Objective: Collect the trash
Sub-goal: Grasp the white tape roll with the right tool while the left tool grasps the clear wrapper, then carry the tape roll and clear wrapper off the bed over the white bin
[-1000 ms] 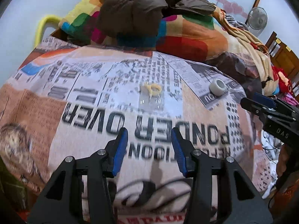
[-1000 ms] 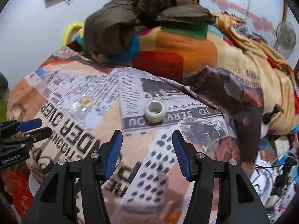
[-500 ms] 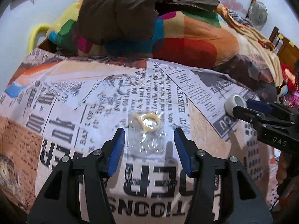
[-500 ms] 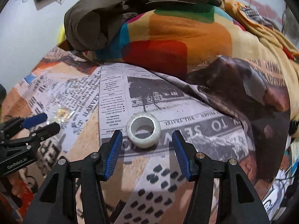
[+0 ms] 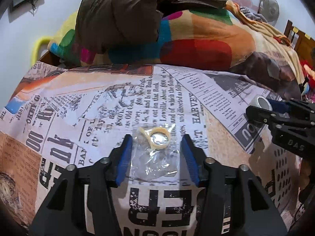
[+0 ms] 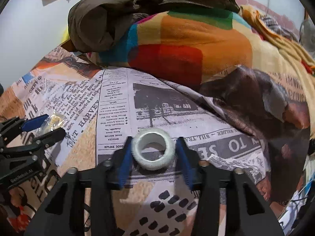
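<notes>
Left gripper (image 5: 155, 147) spread around clear bag (image 5: 154, 157) holding ring (image 5: 159, 140), right gripper (image 6: 152, 149) spread around tape roll (image 6: 153, 151)

Left wrist cam sat low over the newspaper-print sheet (image 5: 82, 102), looking forward along its fingers toward the pile of blankets (image 5: 196, 45) and wall, close to the plastic wrapper (image 5: 155, 153). Right wrist cam faced the same way from further right, close over the tape roll (image 6: 153, 151). Both views shared the sheet, blankets and dark jacket (image 6: 110, 19); each caught the other gripper at its edge.
</notes>
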